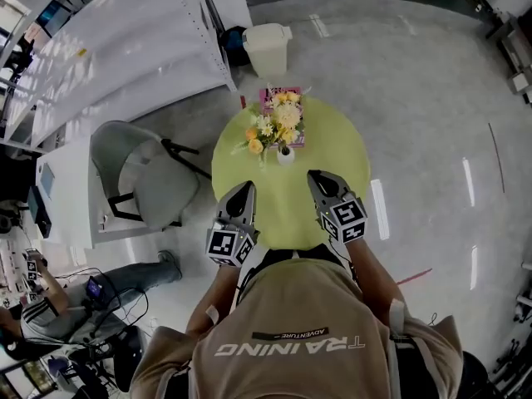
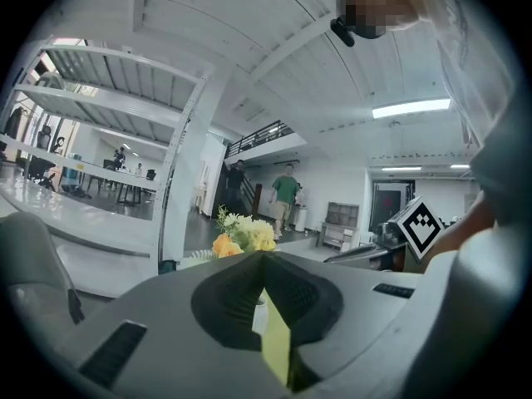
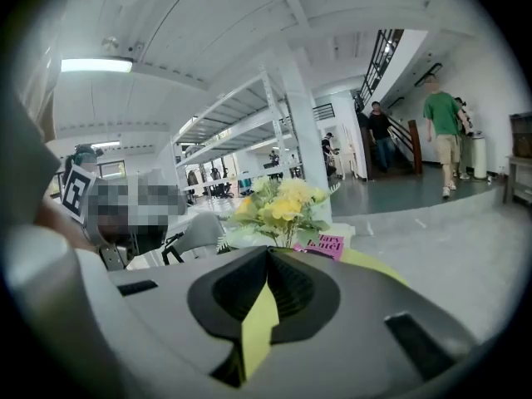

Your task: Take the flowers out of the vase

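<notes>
Flowers (image 1: 274, 125) yellow and white, all sitting in small white vase (image 1: 285, 155). Vase upright on round green bench (image 1: 341, 160), toward 12 o'clock side. Pink book (image 1: 269, 97) just behind it.

Left gripper (image 1: 247, 186) at 7 o'clock from vase, jaws clenched, nothing inside. Right gripper (image 1: 314, 176) at 5 o'clock, clenched too, empty. Both apart from vase.

No flower out yet. Whole job looks left: open jaws, reach in, grab stems, lift out.

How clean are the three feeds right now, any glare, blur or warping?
Head view: sharp, edges bowed, glare streaks on the floor. Left gripper view: fisheye, dark corners, flowers small and soft. Right gripper view: same fisheye, flowers crisp, ceiling light blown out.
</notes>
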